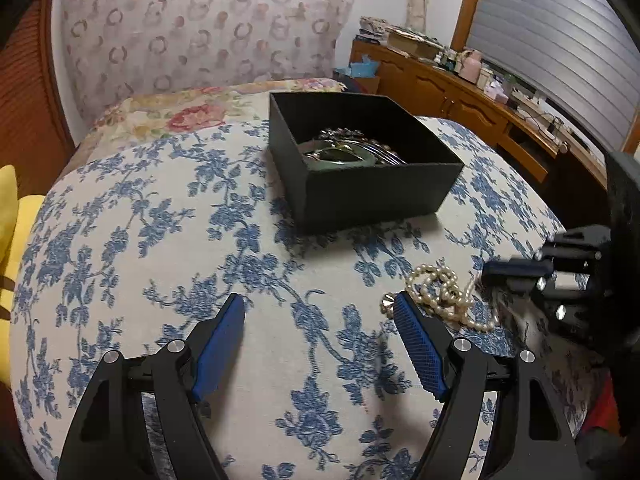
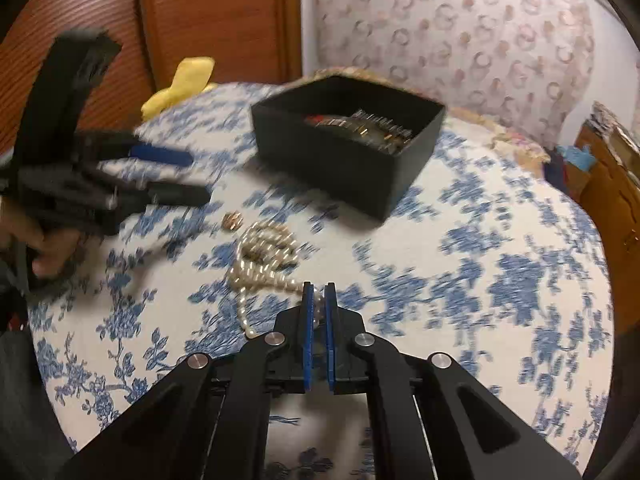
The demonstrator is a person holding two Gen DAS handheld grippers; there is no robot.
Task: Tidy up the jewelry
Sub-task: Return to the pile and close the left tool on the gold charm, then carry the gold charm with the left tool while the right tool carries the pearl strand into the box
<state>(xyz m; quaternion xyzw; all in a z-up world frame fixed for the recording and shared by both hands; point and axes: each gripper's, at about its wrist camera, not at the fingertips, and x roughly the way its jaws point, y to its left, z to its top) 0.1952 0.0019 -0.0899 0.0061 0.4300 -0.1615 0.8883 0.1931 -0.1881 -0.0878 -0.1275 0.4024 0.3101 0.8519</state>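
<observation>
We see a cushioned surface covered in white cloth with a blue flower print (image 1: pixel 168 240); it curves away at its left and far edges, and wide bare cloth lies between us and the square black open-topped box (image 1: pixel 380 192) that stands toward the back. Inside the box lie metal bangles and other jewelry (image 1: pixel 348 148).

Nearer, well apart from the box, a strand of cream pearl beads (image 2: pixel 260 256) lies heaped on the cloth, a small gold-coloured clasp (image 2: pixel 233 221) just beside it.

Our right gripper (image 2: pixel 319 294) is clenched on the near end of the pearl strand, with beads showing between its blue pads. Our left gripper (image 1: pixel 318 312) stands wide and holds nothing; its right pad (image 1: pixel 418 348) sits just beside the heap, though we cannot tell whether it touches.

Only the left wrist view shows a wooden sideboard (image 1: pixel 460 96) under a shuttered window. Only the right wrist view shows the hand (image 2: pixel 44 246) around the left tool.
</observation>
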